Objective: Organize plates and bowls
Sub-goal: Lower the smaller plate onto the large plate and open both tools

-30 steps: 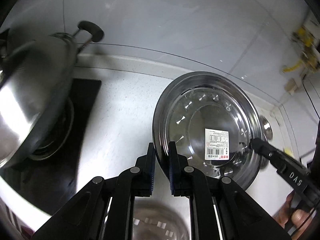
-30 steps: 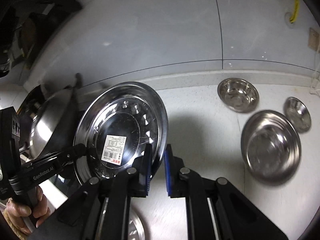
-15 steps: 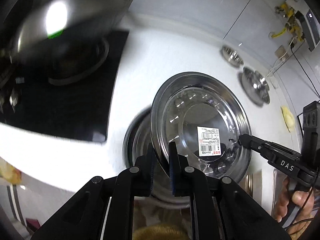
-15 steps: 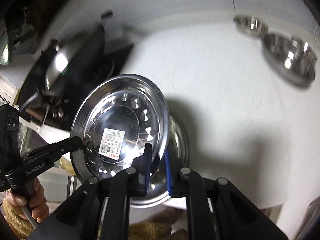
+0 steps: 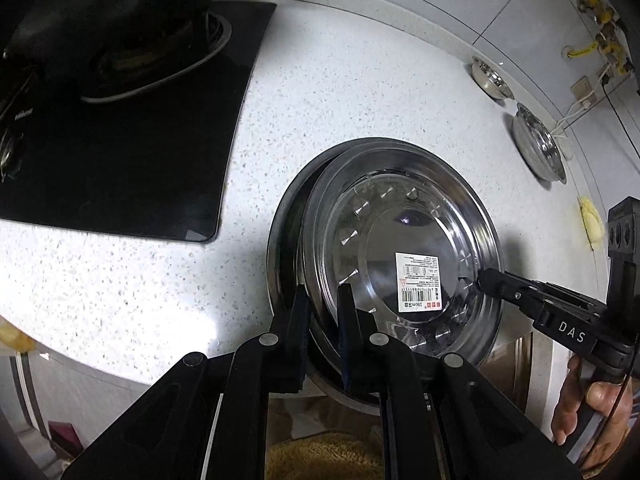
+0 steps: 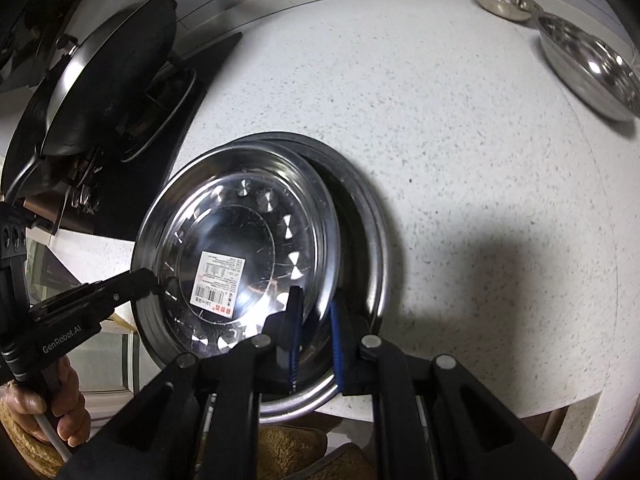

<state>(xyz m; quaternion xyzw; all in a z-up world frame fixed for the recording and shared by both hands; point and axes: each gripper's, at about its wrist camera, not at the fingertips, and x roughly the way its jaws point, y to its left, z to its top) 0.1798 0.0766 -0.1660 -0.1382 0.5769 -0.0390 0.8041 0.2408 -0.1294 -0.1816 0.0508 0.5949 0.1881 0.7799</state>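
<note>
Round steel plate (image 5: 400, 240) w/ barcode sticker, tilted over a larger plate (image 6: 360, 216) at the speckled surface (image 5: 320, 92) edge. Left gripper (image 5: 322, 322) & right gripper (image 6: 314, 320) clamp opposite rims. Right view only: wok (image 6: 108, 72).

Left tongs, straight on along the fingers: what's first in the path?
Probably the larger steel plate lying on the counter, right under the labelled plate that the left tongs clamp by its rim; how much gap is left is unclear.

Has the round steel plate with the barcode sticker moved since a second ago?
Yes. The steel plate came down from near the wall, now over another plate at the counter's front edge.
</note>
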